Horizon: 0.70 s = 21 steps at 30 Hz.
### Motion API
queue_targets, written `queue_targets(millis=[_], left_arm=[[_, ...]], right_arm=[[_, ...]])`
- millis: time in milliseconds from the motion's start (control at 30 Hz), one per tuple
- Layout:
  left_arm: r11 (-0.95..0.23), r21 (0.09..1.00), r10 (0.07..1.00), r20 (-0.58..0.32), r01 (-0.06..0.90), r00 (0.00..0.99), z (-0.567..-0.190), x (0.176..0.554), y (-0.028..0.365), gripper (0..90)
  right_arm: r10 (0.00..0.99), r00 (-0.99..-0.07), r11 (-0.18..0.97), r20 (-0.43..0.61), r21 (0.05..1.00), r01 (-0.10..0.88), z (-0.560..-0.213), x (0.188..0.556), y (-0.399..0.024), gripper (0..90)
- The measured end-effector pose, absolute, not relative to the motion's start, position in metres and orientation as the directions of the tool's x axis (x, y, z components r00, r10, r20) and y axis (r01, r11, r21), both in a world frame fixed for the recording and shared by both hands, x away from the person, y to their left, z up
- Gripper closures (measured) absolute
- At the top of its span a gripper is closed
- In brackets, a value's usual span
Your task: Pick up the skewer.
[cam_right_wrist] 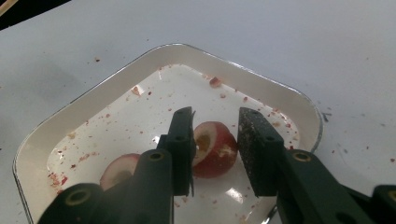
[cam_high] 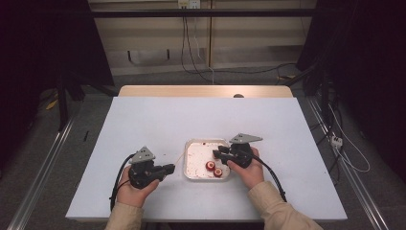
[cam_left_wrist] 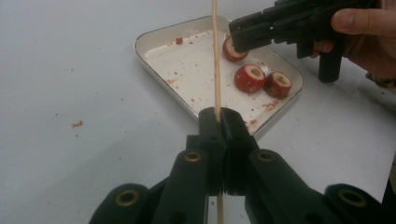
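Observation:
My left gripper (cam_left_wrist: 219, 114) is shut on a thin wooden skewer (cam_left_wrist: 215, 56), which runs straight out past the jaws toward a white metal tray (cam_left_wrist: 140, 44). In the high view this gripper (cam_high: 171, 167) sits left of the tray (cam_high: 207, 141), the skewer (cam_high: 180, 159) slanting toward it. My right gripper (cam_right_wrist: 215, 117) reaches into the tray (cam_right_wrist: 261, 77) and is shut on a red cored fruit piece (cam_right_wrist: 215, 149). From the left gripper view, that piece (cam_left_wrist: 229, 49) sits under the right gripper's tips (cam_left_wrist: 243, 35). Two more red pieces (cam_left_wrist: 250, 78) (cam_left_wrist: 279, 84) lie in the tray's near right part.
Red crumbs and smears dot the tray floor and the white tabletop (cam_high: 158, 120) around it. A small crumb (cam_left_wrist: 77, 123) lies left of the skewer. Another fruit piece (cam_right_wrist: 119, 170) lies behind my right gripper's left jaw. Cables trail from both grippers toward the table's near edge.

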<state>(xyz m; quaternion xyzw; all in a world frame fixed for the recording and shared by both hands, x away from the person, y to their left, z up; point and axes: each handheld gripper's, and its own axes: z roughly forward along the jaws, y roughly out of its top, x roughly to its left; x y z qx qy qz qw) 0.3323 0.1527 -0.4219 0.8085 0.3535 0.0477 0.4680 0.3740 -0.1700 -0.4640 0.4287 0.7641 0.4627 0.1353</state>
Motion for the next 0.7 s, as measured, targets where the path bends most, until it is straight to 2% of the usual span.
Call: queue_targets(millis=[100, 233, 400, 500, 567, 700], left_arm=[[-0.313, 0.790, 0.614, -0.255, 0.527, 0.747, -0.4215, 0.3322, 0.1511, 88.6], [-0.318, 0.790, 0.613, -0.251, 0.525, 0.749, -0.4215, 0.3328, 0.1495, 88.6], [-0.319, 0.787, 0.612, -0.254, 0.528, 0.749, -0.4219, 0.3333, 0.1496, 88.6], [-0.323, 0.787, 0.612, -0.251, 0.526, 0.750, -0.4219, 0.3331, 0.1488, 88.6], [-0.322, 0.786, 0.611, -0.252, 0.527, 0.750, -0.4219, 0.3329, 0.1485, 88.6], [-0.318, 0.789, 0.613, -0.251, 0.526, 0.749, -0.4214, 0.3324, 0.1500, 88.6]], right_arm=[[0.774, -0.593, 0.182, 0.224, 0.817, 0.547, -0.4645, 0.3733, -0.1694, 67.7], [0.769, -0.604, 0.201, 0.209, 0.819, 0.538, -0.4645, 0.3724, -0.1671, 68.1], [0.768, -0.605, 0.215, 0.209, 0.806, 0.552, -0.4652, 0.3738, -0.1652, 64.3], [0.762, -0.616, 0.237, 0.202, 0.798, 0.555, -0.4654, 0.3743, -0.1628, 66.8], [0.756, -0.622, 0.246, 0.204, 0.791, 0.560, -0.4656, 0.3750, -0.1618, 71.9], [0.748, -0.624, 0.236, 0.225, 0.789, 0.567, -0.4659, 0.3759, -0.1610, 74.0]])
